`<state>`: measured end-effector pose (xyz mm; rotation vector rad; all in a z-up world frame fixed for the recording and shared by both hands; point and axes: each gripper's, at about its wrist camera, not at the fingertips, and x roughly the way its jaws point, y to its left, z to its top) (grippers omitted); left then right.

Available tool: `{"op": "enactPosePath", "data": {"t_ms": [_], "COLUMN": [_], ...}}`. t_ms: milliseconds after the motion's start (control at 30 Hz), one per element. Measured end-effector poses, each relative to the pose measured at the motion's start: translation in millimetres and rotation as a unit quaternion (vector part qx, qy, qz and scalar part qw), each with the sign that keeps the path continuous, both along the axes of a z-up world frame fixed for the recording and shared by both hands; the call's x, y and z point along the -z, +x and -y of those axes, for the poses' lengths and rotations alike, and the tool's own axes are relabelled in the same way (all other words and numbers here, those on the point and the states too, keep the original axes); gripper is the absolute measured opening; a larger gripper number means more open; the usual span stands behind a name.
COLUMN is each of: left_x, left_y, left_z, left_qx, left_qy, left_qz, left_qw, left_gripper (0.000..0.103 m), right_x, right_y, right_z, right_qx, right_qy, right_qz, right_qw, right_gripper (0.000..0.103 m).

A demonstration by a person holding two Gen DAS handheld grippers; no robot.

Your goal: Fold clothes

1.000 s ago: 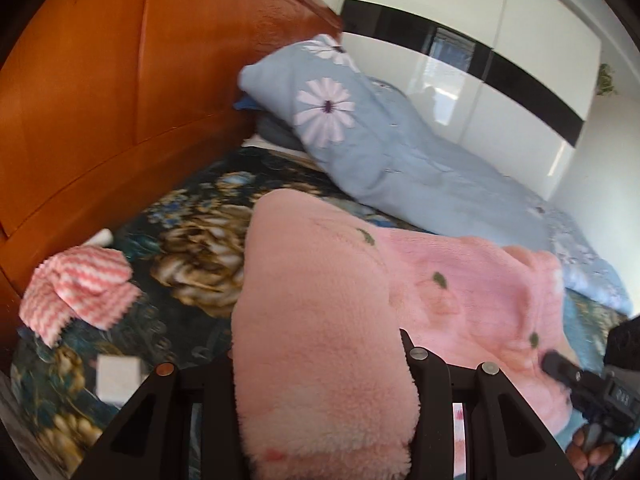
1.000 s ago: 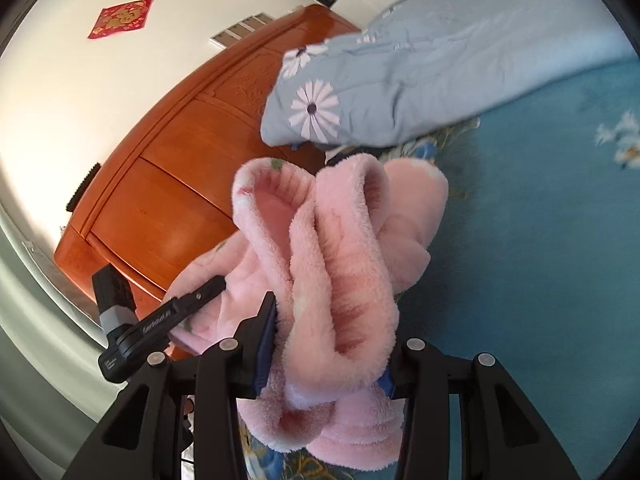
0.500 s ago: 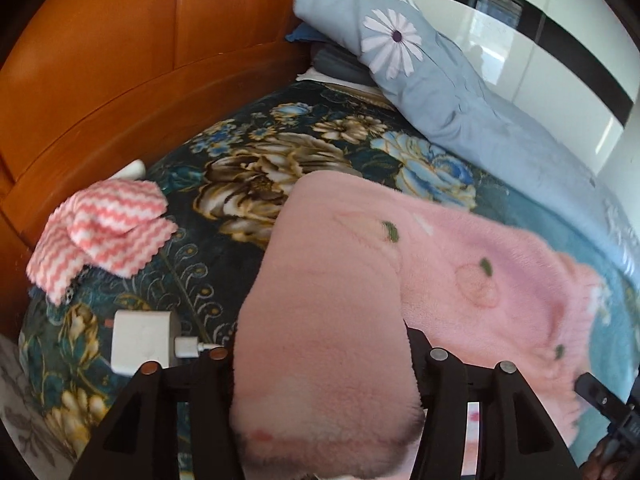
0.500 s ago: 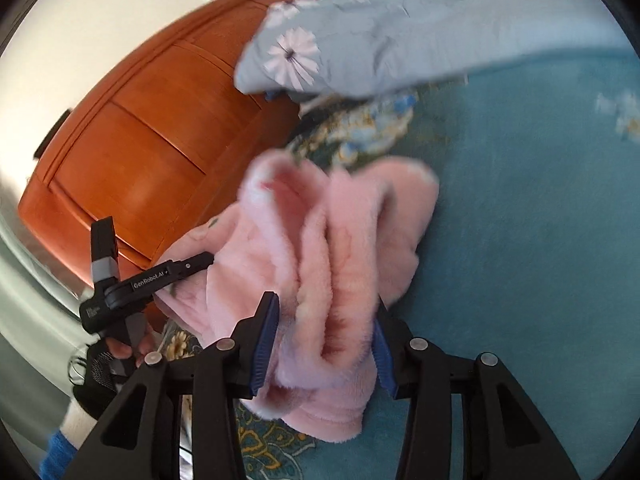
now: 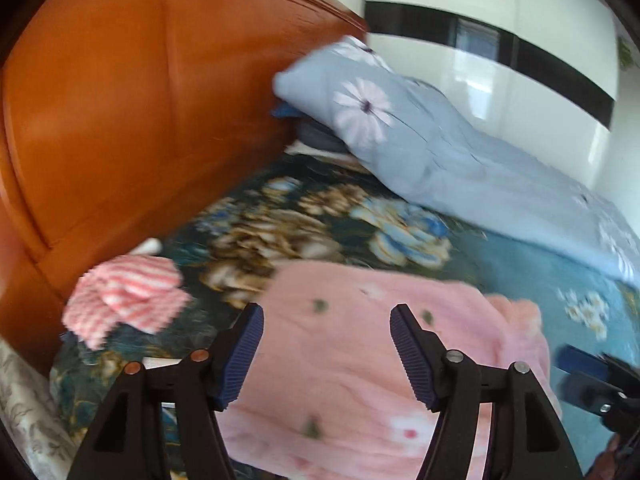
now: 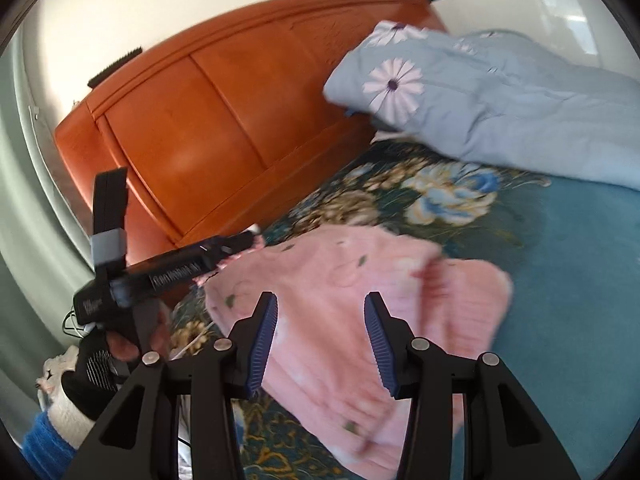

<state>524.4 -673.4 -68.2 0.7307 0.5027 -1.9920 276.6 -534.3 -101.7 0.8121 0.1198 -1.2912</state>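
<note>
A fluffy pink garment [image 5: 340, 380] lies flat and folded on the bed, with its doubled edge toward the right [image 6: 460, 292]. My left gripper [image 5: 326, 312] hovers just above its near part. Its jaws are opening, and the blue pads [image 5: 244, 356] press on nothing. My right gripper [image 6: 320, 300] stands open over the same garment, with nothing between its fingers. The right wrist view shows the left gripper [image 6: 180, 268] from the side, held by a gloved hand [image 6: 108, 344], its tip at the garment's left edge. The right gripper [image 5: 588, 376] shows at the lower right of the left wrist view.
An orange wooden headboard [image 5: 120, 120] rises at the left. A light blue flowered duvet [image 5: 420, 148] lies bunched at the back. A pink and white striped cloth [image 5: 124, 300] sits on the dark floral bedspread [image 5: 300, 220]. A teal sheet [image 6: 560, 260] covers the bed to the right.
Both grippers have let go of the pink garment. It was bunched and lifted between the pads; now it lies flat on the bed. Both sets of jaws stand apart and the views have pulled back.
</note>
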Motion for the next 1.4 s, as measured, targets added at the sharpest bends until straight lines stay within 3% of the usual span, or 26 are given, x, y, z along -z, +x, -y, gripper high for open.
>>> {"op": "enactPosePath", "data": {"t_ms": [100,333,433,533,633,767,833,933,1067,1133,1300,1400], "left_x": [21,65,65,50,35,25,30,45,69,78,98,110], "left_y": [-6,7,3,-1,-3,-4,3,14,6,7,15,16], "left_z": [4,22,17,2,-24,-67,-97,-137,-172,-186,-212,-218], "left_qx": [0.002,-0.025,-0.030,-0.027,-0.015,0.004,-0.003,-0.012,-0.019,-0.031,-0.048,-0.056], "left_qy": [0.021,0.085,0.074,0.039,0.017,-0.007,-0.009,-0.010,-0.024,-0.021,0.004,0.008], "left_qz": [0.021,0.042,0.046,0.033,0.007,-0.013,-0.024,-0.044,0.010,0.013,-0.020,-0.019], "left_qw": [0.9996,0.9952,0.9957,0.9983,0.9997,0.9999,0.9997,0.9989,0.9995,0.9992,0.9987,0.9982], "left_gripper": [0.070,0.070,0.070,0.070,0.070,0.070,0.074,0.083,0.084,0.085,0.103,0.103], "right_x": [10,62,55,38,29,35,44,60,79,86,90,85], "right_y": [-3,-34,-33,-28,-25,-10,-2,6,16,20,25,33], "right_z": [14,26,17,-2,-30,-78,-101,-129,-152,-161,-179,-187], "right_qx": [0.008,0.039,0.035,0.030,0.037,0.057,0.062,0.080,0.104,0.110,0.120,0.119], "right_qy": [0.024,0.094,0.085,0.058,0.026,0.011,0.012,0.029,0.048,0.050,0.043,0.037], "right_qz": [-0.002,0.060,0.050,0.027,0.015,-0.034,-0.052,-0.068,-0.077,-0.075,-0.080,-0.113], "right_qw": [1.000,0.993,0.995,0.997,0.999,0.998,0.997,0.994,0.990,0.990,0.989,0.986], "right_gripper": [0.047,0.047,0.047,0.047,0.047,0.047,0.048,0.057,0.060,0.062,0.071,0.072]}}
